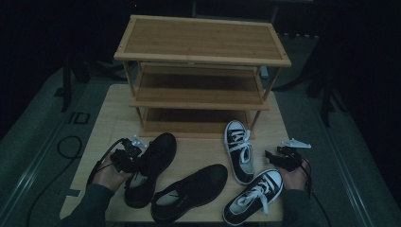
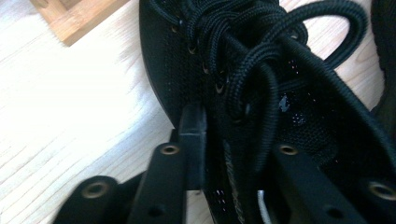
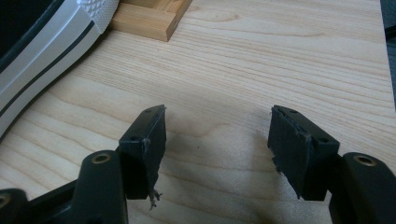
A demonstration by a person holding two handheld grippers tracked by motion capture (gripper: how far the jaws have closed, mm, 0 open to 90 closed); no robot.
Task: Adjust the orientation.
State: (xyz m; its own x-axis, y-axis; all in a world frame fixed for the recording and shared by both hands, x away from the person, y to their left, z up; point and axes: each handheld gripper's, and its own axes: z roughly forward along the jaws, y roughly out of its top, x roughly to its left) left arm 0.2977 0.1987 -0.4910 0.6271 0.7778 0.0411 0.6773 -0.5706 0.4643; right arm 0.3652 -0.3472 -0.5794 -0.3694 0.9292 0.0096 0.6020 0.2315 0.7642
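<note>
A black lace-up shoe (image 1: 152, 163) lies at the table's front left, toe toward the rack. My left gripper (image 1: 136, 158) is shut on it at its laced opening. In the left gripper view (image 2: 240, 135) one pad (image 2: 194, 135) presses the shoe's (image 2: 261, 70) outer side, and the other jaw lies across the tongue and laces. My right gripper (image 1: 275, 158) rests open at the front right, over bare wood. In its own view (image 3: 217, 126) nothing is between its jaws. A black-and-white sneaker (image 3: 42, 51) lies off to their left.
A three-shelf wooden shoe rack (image 1: 203, 52) stands at the back of the table (image 1: 113, 109), its shelves bare. A second black shoe (image 1: 189, 191) lies front centre. Two black-and-white sneakers (image 1: 239, 151) (image 1: 255, 196) lie between it and my right gripper. A rack foot (image 3: 149, 18) is ahead.
</note>
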